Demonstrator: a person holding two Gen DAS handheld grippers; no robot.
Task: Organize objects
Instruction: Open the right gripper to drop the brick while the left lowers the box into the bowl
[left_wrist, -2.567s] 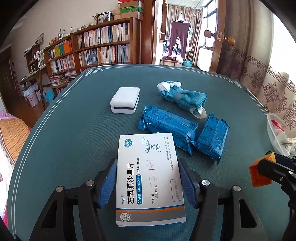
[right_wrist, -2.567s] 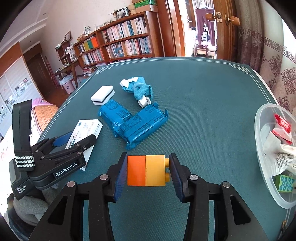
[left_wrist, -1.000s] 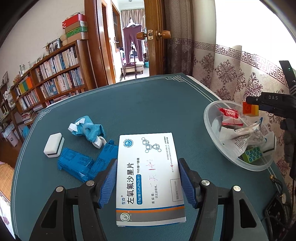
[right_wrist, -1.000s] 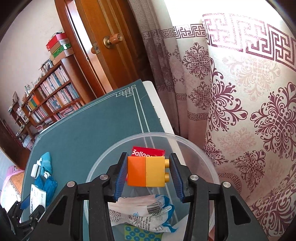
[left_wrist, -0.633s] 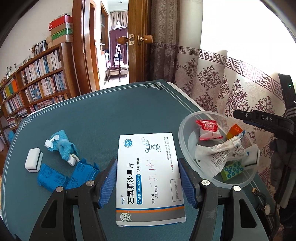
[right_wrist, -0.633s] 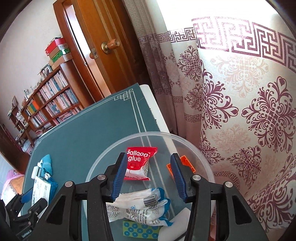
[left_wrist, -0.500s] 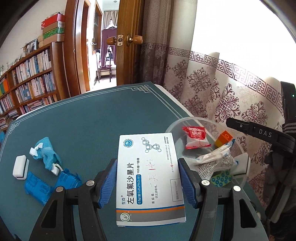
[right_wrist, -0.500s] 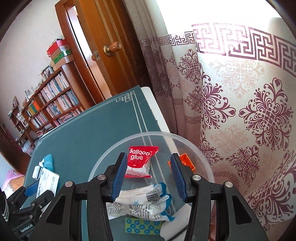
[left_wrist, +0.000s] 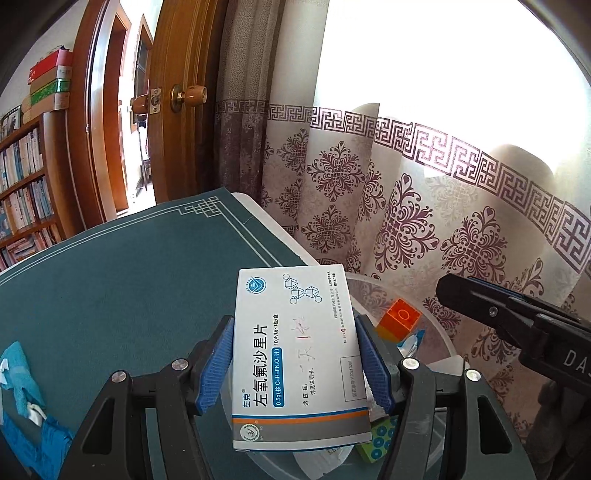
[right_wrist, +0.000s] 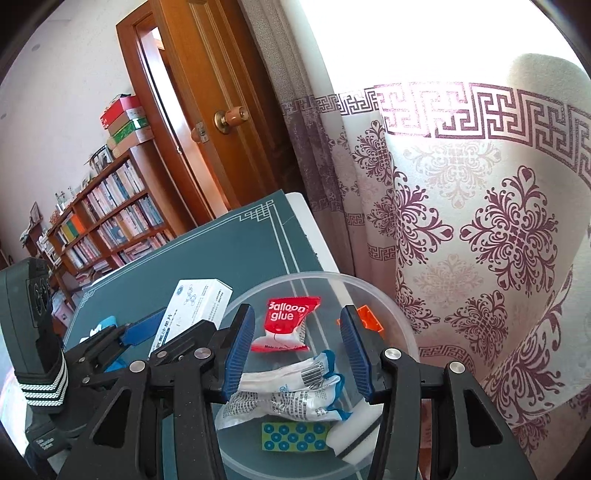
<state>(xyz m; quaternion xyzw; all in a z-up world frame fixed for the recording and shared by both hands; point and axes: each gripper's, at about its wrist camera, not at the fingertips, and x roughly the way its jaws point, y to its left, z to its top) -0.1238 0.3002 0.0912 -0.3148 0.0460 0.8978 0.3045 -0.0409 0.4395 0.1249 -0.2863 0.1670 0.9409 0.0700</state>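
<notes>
The medicine box is smooth, slightly glossy white card. The bowl is clear glossy plastic; in it, a shiny red foil-like sachet, a crinkled glossy wrapper and a hard orange plastic brick. The bench wears matt teal cloth. Each tool has matt black plastic arms, ribbed blue pads and bright metal screws. Far door: varnished wood

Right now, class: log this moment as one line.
left gripper: shut on box, over bowl | right gripper: open | brick: in bowl
</notes>
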